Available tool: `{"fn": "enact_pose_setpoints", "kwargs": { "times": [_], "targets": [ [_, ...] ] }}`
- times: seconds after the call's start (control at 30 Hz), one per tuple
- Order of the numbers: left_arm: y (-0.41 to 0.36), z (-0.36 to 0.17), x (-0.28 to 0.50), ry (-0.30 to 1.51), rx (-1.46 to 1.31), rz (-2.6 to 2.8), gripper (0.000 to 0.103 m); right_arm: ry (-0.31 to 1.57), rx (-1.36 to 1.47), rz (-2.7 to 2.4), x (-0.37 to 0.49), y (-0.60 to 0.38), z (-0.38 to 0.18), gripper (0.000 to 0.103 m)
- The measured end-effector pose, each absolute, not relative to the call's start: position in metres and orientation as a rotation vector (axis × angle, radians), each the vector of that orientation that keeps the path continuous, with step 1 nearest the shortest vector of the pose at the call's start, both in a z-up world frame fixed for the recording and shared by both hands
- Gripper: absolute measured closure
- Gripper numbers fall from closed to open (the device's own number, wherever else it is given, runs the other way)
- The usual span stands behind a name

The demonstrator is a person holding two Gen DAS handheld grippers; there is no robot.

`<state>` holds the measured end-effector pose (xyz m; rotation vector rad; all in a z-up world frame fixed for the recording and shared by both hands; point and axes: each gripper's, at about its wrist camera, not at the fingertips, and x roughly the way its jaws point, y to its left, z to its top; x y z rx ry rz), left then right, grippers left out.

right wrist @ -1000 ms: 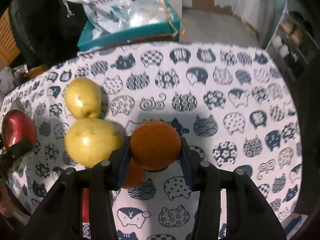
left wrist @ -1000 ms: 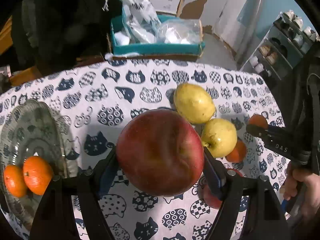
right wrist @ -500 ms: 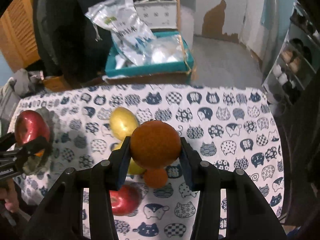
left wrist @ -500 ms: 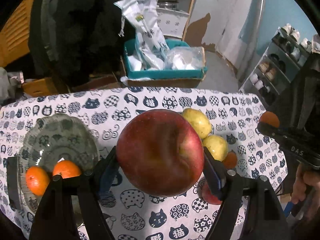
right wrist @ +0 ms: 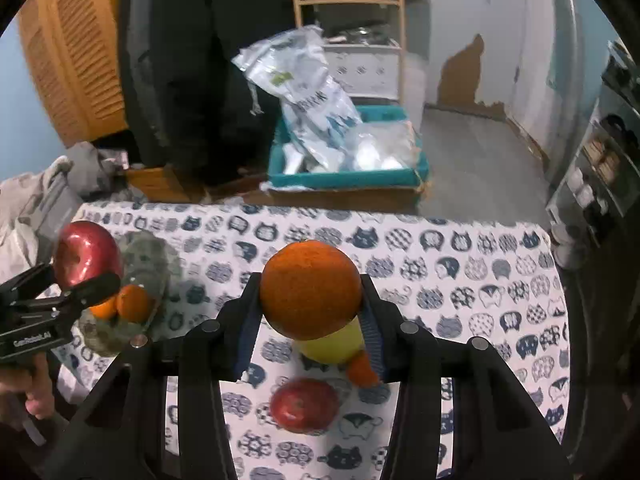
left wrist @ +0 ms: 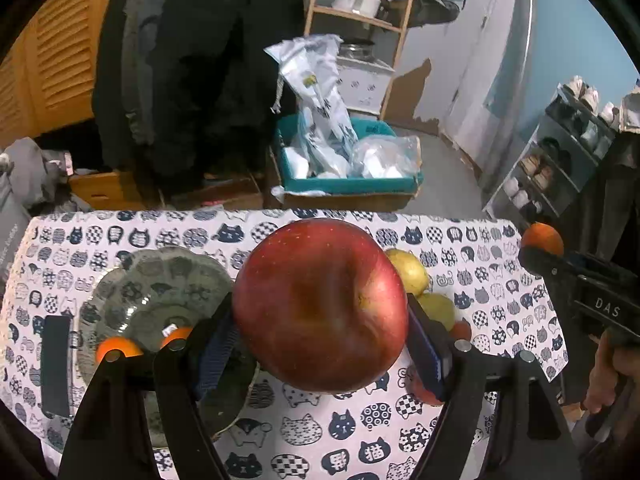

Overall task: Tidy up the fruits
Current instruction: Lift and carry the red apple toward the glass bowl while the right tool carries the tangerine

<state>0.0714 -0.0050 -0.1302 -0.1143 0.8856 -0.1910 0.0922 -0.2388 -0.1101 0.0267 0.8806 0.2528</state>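
Observation:
My left gripper (left wrist: 320, 332) is shut on a big red apple (left wrist: 320, 304), held high above the table; it also shows in the right wrist view (right wrist: 86, 254). My right gripper (right wrist: 310, 312) is shut on an orange (right wrist: 310, 288), also held high; it shows at the right in the left wrist view (left wrist: 542, 240). A glass plate (left wrist: 160, 284) at the table's left holds two oranges (right wrist: 130, 304). Two yellow pears (left wrist: 408, 270), a small orange (right wrist: 360, 368) and a second red apple (right wrist: 304, 404) lie on the cat-print tablecloth (right wrist: 460, 280).
A black flat object (left wrist: 56, 364) lies left of the plate. Beyond the table's far edge stand a teal box with plastic bags (left wrist: 344, 160), a dark coat (left wrist: 192, 60) and a wooden shelf (left wrist: 360, 0). A shoe rack (left wrist: 560, 160) stands at the right.
Both grippers have risen well above the table with their fruit still held. The table, the plate and the loose fruit now look smaller and lower in both views.

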Motion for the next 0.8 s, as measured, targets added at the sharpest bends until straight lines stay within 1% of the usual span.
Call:
{"fn": "enact_pose_setpoints", "kwargs": {
  "times": [0.37,0.8],
  "targets": [
    [0.046,-0.111,0.060,0.834,-0.143,-0.097,0.024,0.834,-0.010,0.353,0.096,-0.182,-0.082,0.058],
    [0.115,-0.115,0.060,0.827,-0.198,0.035,0.024,0.869,-0.058,0.450,0.117,-0.106,-0.091,0.058]
  ]
}}
